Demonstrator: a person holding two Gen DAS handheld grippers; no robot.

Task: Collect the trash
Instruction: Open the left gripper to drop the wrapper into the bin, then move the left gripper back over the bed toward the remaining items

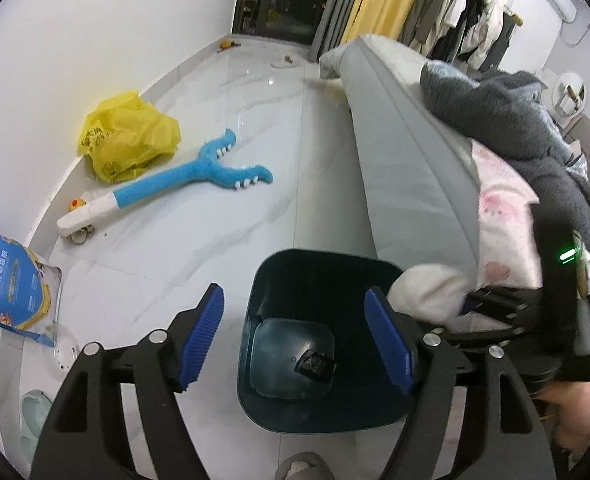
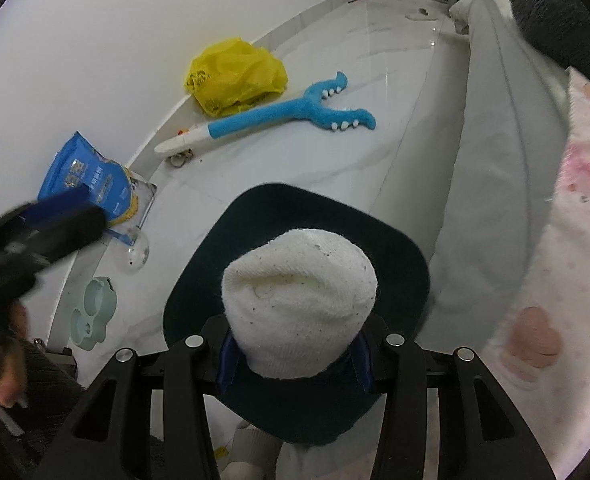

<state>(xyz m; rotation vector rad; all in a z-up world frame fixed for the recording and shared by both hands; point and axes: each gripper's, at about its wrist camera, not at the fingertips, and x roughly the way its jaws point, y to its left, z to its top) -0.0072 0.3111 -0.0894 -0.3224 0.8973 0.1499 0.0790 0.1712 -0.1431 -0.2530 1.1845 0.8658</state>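
A dark teal trash bin [image 1: 255,300] stands on the white floor beside the bed. On its bottom lies a small dark wrapper [image 1: 315,364]. My left gripper [image 1: 295,340] hovers over the bin, open, with nothing between its blue pads. In the right wrist view my right gripper [image 2: 295,360] is shut on a white cloth wad [image 2: 299,304], held right over the bin's [image 2: 279,196] mouth. The same wad [image 1: 427,296] shows at the bin's right rim in the left wrist view. The wad hides most of the bin's inside in the right wrist view.
By the wall lie a yellow plastic bag [image 1: 131,136], a blue toy grabber [image 1: 199,176] and a blue food pouch [image 1: 11,280]. A grey bed edge [image 1: 407,184] with a pink pillow [image 1: 503,232] and a dark blanket [image 1: 507,120] runs along the right. A pale green dish [image 2: 95,312] sits near the pouch.
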